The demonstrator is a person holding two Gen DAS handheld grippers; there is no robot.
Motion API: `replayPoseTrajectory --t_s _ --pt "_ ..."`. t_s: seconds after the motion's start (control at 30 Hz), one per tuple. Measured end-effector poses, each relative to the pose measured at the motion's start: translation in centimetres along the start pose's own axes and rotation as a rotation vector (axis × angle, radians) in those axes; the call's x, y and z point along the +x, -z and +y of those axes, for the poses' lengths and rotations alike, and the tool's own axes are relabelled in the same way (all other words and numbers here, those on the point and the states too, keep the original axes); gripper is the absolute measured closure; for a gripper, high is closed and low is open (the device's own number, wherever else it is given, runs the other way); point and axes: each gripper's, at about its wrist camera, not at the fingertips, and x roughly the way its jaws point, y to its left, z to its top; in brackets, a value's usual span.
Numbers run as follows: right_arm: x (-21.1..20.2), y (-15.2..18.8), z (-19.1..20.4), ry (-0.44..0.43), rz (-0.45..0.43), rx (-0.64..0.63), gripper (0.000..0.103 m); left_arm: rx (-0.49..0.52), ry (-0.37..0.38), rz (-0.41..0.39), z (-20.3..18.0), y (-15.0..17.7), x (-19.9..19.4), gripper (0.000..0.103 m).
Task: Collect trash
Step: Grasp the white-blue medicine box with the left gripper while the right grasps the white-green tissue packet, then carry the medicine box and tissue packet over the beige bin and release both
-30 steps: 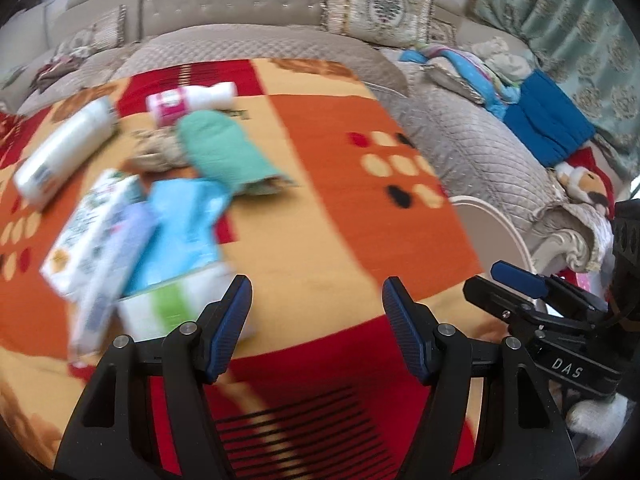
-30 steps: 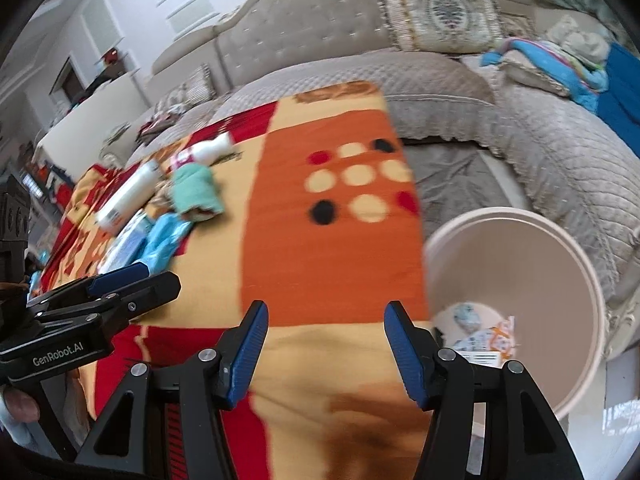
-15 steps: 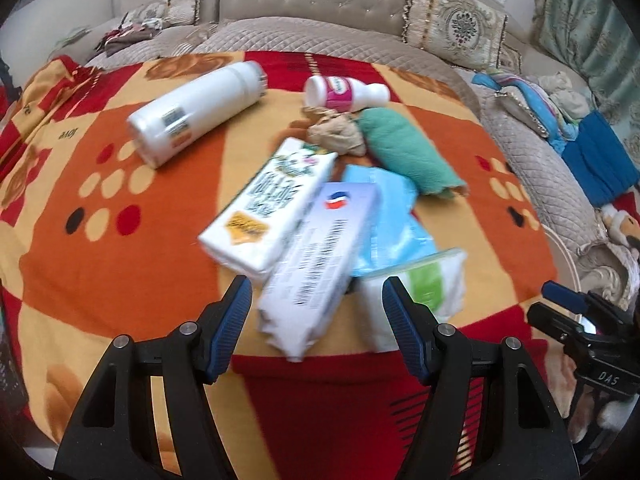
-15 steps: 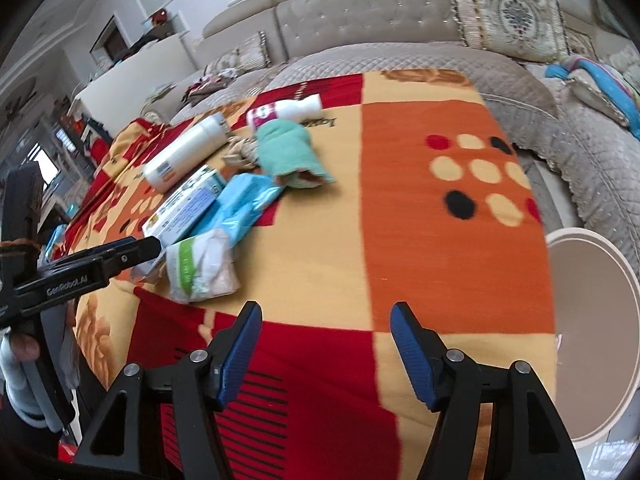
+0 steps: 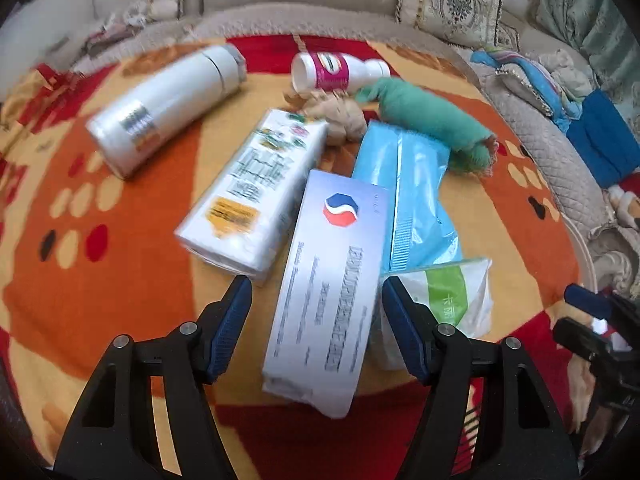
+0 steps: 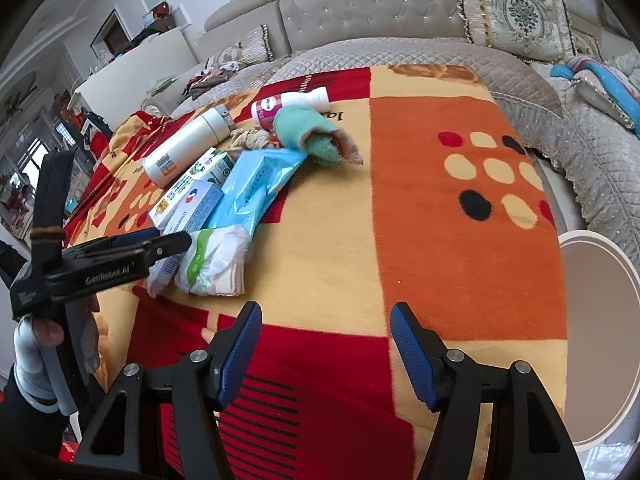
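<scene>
Straddling the white box [image 5: 328,288], left gripper [image 5: 316,300] jaws spread, untouching; right gripper [image 6: 326,328] empty.

The blanket [image 6: 440,240] is showing orange, red and cream blocks with dots. A white bottle [image 5: 160,108], a pink-labelled bottle [image 5: 336,70], a teal cloth [image 5: 432,120], a light-blue packet [image 5: 412,184], a white box [image 5: 332,292] and a green-striped pack [image 5: 452,292] are lying toward its left edge. A beige bin [image 6: 600,320] is standing beside it.
</scene>
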Motion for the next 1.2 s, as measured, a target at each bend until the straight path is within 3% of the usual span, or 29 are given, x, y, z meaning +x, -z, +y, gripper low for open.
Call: replayPoseTrajectory --t_s 0.1,0.13,0.37,0.53,0.83,0.87,0.9,0.93,1.2 --pt "0.0 -0.1 -0.1 -0.012 0.001 0.009 0.039 -0.03 0.021 0.029 0.5 -0.1 0.7 0.044" --pt "0.1 -0.1 0.1 -0.021 0.001 0.009 0.039 -0.035 0.033 0.028 0.6 0.0 0.6 0.053" --pt "1.2 -0.8 2.5 -0.085 0.013 -0.045 0.037 -0.043 0.053 -0.011 1.7 1.3 -2.0 0.054" --pt "3.4 -1.6 5.3 -0.141 0.025 -0.074 0.026 -0.05 0.055 -0.024 2.7 1.7 -4.5 0.055" --pt "7.9 -2.5 9.4 -0.057 0.053 -0.145 0.022 -0.08 0.069 -0.037 4.3 1.5 -5.8 0.055" --pt "8.2 -2.4 9.3 -0.059 0.058 -0.144 0.025 -0.078 0.069 -0.033 4.4 1.6 -5.9 0.055" --pt "8.3 -2.3 9.2 -0.062 0.05 -0.143 0.047 -0.079 0.072 -0.03 4.4 1.7 -6.0 0.055" --pt "8.1 -2.3 9.1 -0.054 0.029 -0.15 0.055 -0.08 0.076 -0.027 4.5 1.7 -6.1 0.055" --pt "5.0 -1.5 6.8 -0.144 0.028 -0.126 0.059 -0.042 0.131 -0.001 2.7 2.4 -7.5 0.055"
